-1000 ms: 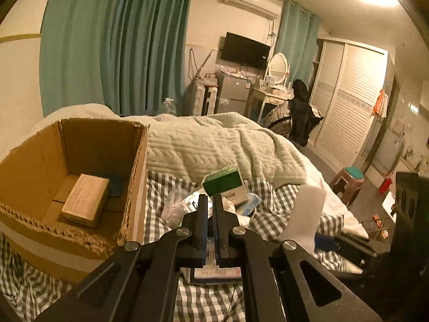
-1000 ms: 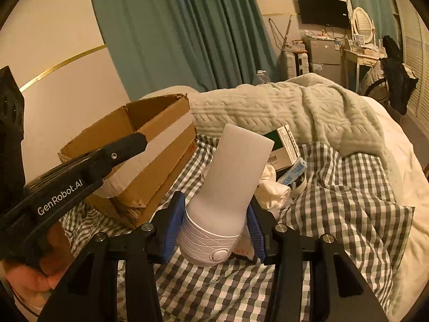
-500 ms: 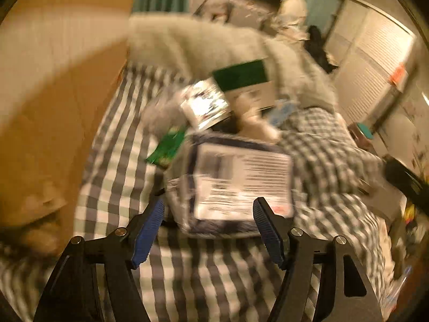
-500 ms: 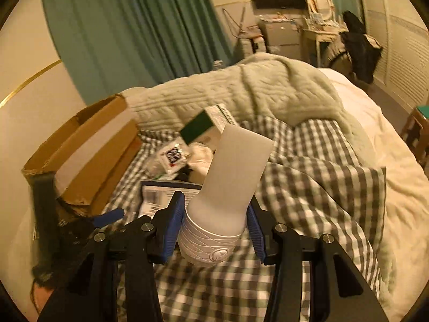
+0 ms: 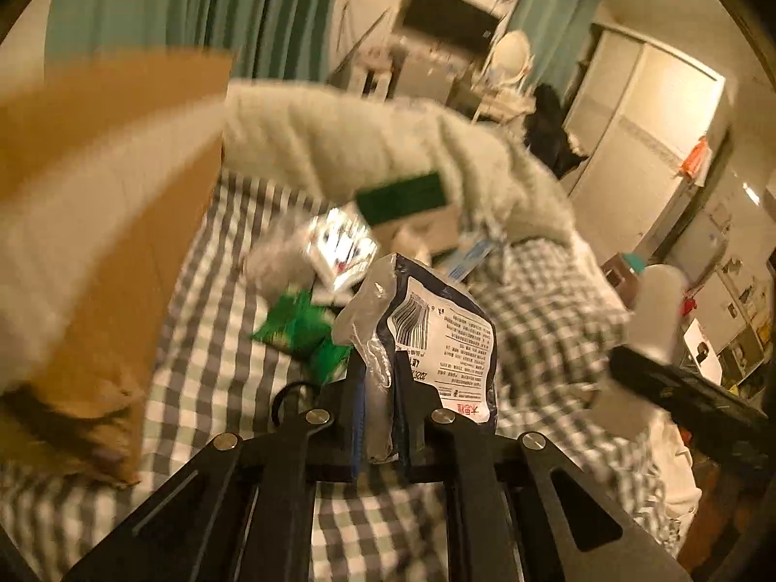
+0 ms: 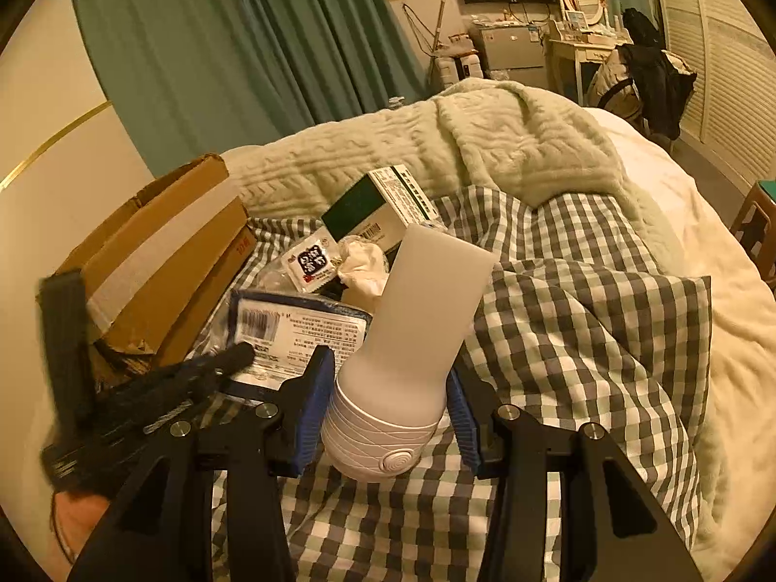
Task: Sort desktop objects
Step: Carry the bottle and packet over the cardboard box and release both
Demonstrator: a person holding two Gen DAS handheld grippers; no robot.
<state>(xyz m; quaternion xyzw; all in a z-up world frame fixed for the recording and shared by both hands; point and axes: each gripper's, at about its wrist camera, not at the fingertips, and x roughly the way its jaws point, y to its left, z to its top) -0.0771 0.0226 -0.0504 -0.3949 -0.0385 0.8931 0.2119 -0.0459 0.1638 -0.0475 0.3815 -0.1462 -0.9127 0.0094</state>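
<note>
My left gripper [image 5: 380,388] is shut on a dark blue plastic packet with a white barcode label [image 5: 436,334] and lifts its edge off the checked cloth. The packet [image 6: 300,327] also shows in the right wrist view, with the left gripper [image 6: 237,356] on its front edge. My right gripper [image 6: 390,400] is shut on a white lamp-like device [image 6: 412,339] with a ribbed base and holds it over the cloth. The cardboard box [image 5: 97,223] stands at the left, also in the right wrist view [image 6: 160,262].
A green and white carton [image 6: 378,206], a small black and white sachet [image 6: 313,264], crumpled tissue [image 6: 361,266] and a green wrapper [image 5: 300,330] lie on the checked cloth [image 6: 582,330]. A cream knitted blanket [image 6: 460,145] is heaped behind them.
My left gripper went from shut in the air, to open around the packet, to shut on the packet's edge, now raised. The right gripper kept hold of the white device.
</note>
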